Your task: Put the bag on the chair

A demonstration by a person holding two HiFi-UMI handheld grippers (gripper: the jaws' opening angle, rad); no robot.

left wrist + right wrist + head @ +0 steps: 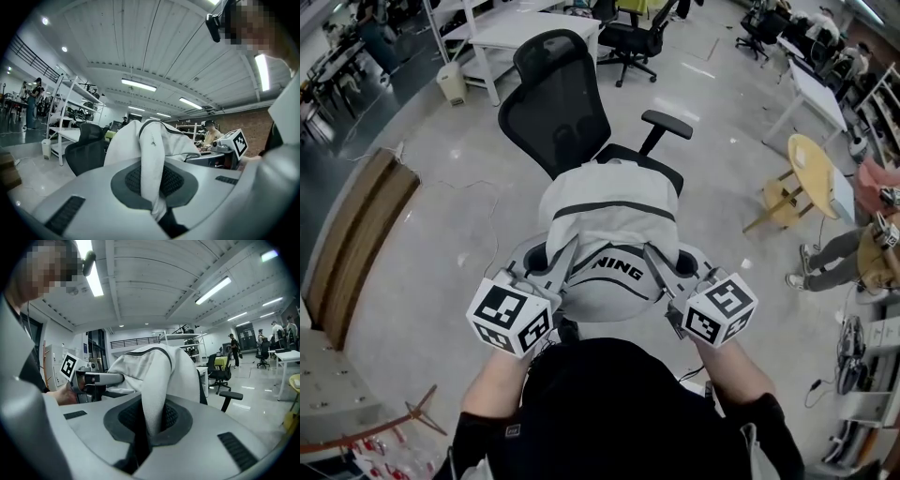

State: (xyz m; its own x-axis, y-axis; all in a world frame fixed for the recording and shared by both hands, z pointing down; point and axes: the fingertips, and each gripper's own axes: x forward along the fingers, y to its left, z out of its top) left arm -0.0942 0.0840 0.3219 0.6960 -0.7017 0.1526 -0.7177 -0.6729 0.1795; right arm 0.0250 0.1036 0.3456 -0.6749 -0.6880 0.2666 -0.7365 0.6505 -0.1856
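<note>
A white and grey backpack (609, 234) hangs between my two grippers, just in front of the black mesh office chair (558, 103). Its top leans over the front of the chair's seat (661, 169). My left gripper (555, 267) is shut on a white strap (151, 173) on the bag's left side. My right gripper (661, 267) is shut on another white strap (154, 399) on the right side. In the left gripper view the left gripper (157, 201) pinches the strap, with the bag (140, 140) bulging beyond it. The right gripper view shows the right gripper (150, 427) the same way.
The chair's right armrest (667, 122) sticks out beside the bag. Behind the chair stand a white table (534, 33), a white bin (450, 82) and another black chair (633, 37). A round wooden stool (806, 173) and a seated person (862, 248) are at the right. A wooden bench (356, 244) lies at the left.
</note>
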